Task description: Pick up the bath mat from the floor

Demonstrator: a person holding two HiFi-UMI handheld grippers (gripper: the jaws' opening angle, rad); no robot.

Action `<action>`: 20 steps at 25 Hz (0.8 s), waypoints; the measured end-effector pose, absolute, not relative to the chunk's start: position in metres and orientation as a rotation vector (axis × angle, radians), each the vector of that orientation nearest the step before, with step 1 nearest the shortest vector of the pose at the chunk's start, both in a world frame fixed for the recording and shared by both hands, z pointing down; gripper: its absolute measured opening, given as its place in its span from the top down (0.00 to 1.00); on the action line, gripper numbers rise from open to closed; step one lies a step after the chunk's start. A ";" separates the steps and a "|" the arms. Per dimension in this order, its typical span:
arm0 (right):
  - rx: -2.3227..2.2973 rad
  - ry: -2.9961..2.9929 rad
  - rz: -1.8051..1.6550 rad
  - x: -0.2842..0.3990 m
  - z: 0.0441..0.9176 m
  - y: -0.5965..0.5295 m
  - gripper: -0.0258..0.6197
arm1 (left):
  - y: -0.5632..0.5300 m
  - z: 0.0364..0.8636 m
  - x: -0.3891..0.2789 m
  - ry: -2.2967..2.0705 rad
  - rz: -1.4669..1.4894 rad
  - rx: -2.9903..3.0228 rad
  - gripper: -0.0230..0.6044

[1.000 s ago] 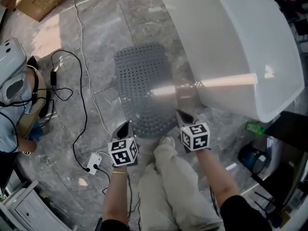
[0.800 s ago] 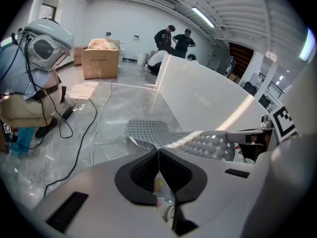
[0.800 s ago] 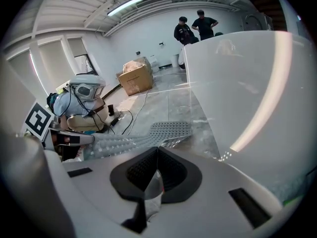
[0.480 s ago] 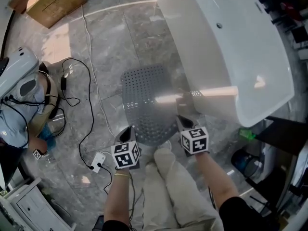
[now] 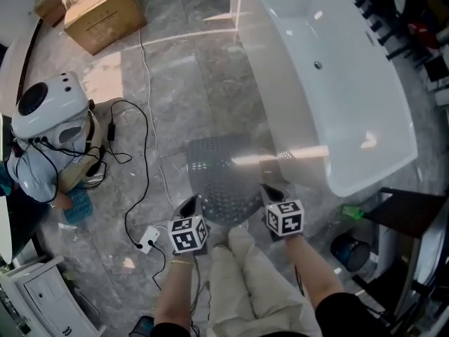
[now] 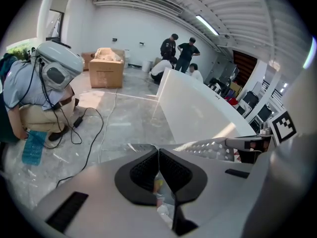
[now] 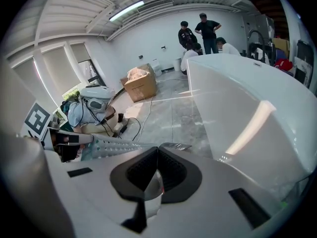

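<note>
Far left: the crouched person [image 5: 74,163] and the small white plug block [image 5: 149,239] sat on the grey marbled floor [image 5: 203,76], well apart from your lift path.

Your left gripper [image 5: 190,204]: the fingers [image 6: 143,171] were pinched tight on the near left corner of the grey perforated rubber bath mat [image 5: 223,177]. That grip didn't change over the last second.

What changed: a second ago the mat lay flat and long on the floor, with you bent low over it. Then you stood up and the head view pulled back. The mat read shorter and steeper, hanging away from the fingers. In both gripper views its holed near edge ran taut from one gripper to the other, off the floor.

Your right gripper [image 5: 271,192]: the fingers [image 7: 171,171] were likewise clamped shut on the near right corner, near the white freestanding bathtub [image 5: 330,90].

Meaning for the task: my read is the pick was mostly done, with the near edge up and both grips sound. I couldn't tell from the head view whether the far edge had cleared the floor or was dragging. The next move would need more height, keeping the right corner off the tub wall.
</note>
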State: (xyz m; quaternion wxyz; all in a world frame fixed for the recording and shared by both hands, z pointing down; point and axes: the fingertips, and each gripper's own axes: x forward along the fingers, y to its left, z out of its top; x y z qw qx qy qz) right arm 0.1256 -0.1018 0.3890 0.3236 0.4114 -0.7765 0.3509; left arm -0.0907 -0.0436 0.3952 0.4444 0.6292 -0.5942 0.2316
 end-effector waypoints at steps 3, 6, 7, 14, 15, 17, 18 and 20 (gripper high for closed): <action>1.094 -2.045 0.931 0.129 0.366 -0.103 0.93 | -0.042 0.371 -0.096 -1.498 0.545 1.536 0.95; 1.094 -2.052 0.931 0.130 0.343 -0.100 0.93 | -0.037 0.348 -0.098 -1.511 0.528 1.525 0.95; 1.091 -2.053 0.931 0.130 0.336 -0.097 0.93 | -0.034 0.340 -0.098 -1.512 0.527 1.526 0.95; 1.031 -2.063 0.953 0.125 0.290 -0.051 0.93 | 0.005 0.297 -0.090 -1.484 0.563 1.539 0.95; 1.031 -2.065 0.956 0.125 0.283 -0.045 0.93 | 0.010 0.290 -0.090 -1.482 0.567 1.541 0.95; 1.034 -2.068 0.958 0.125 0.269 -0.033 0.93 | 0.019 0.278 -0.091 -1.482 0.564 1.539 0.95; 1.037 -2.070 0.960 0.126 0.262 -0.027 0.93 | 0.025 0.271 -0.091 -1.483 0.558 1.535 0.95; 1.050 -2.076 0.962 0.129 0.248 -0.018 0.93 | 0.033 0.258 -0.089 -1.486 0.542 1.531 0.95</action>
